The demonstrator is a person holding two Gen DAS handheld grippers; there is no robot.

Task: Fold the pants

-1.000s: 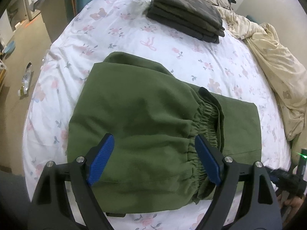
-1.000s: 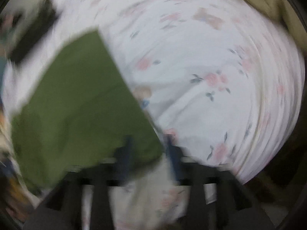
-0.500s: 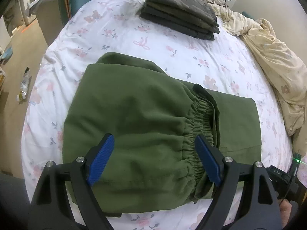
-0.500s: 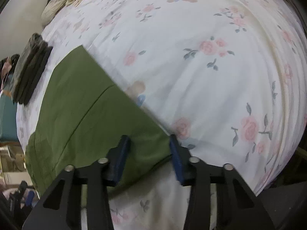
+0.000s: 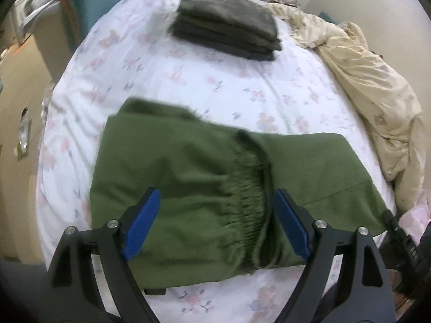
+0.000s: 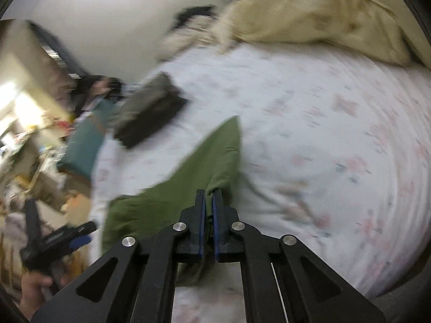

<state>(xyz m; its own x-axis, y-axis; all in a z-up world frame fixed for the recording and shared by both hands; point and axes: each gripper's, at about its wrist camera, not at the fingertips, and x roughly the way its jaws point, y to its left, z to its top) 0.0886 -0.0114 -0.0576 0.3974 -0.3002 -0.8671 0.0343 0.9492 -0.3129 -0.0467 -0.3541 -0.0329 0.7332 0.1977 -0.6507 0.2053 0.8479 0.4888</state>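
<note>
The green pants (image 5: pixel 188 177) lie partly folded on the floral bed sheet (image 5: pixel 167 62), with the gathered elastic waistband (image 5: pixel 247 196) on top near the middle. My left gripper (image 5: pixel 215 223) is open above the near edge of the pants, one blue pad on each side of the waistband area. My right gripper (image 6: pixel 208 210) is shut on the hem end of the green pants (image 6: pixel 204 158) and lifts that cloth off the sheet. The left gripper also shows at the lower left of the right wrist view (image 6: pixel 54 239).
A stack of folded dark garments (image 5: pixel 226 24) lies at the far side of the bed and shows in the right wrist view (image 6: pixel 150 110). A crumpled cream duvet (image 5: pixel 371 86) runs along the right edge. Floor and clutter lie left of the bed (image 6: pixel 32 145).
My right gripper has closed on the hem end of the pants and raised it, swinging to look across the bed. My left gripper stays open and has drawn back slightly.
</note>
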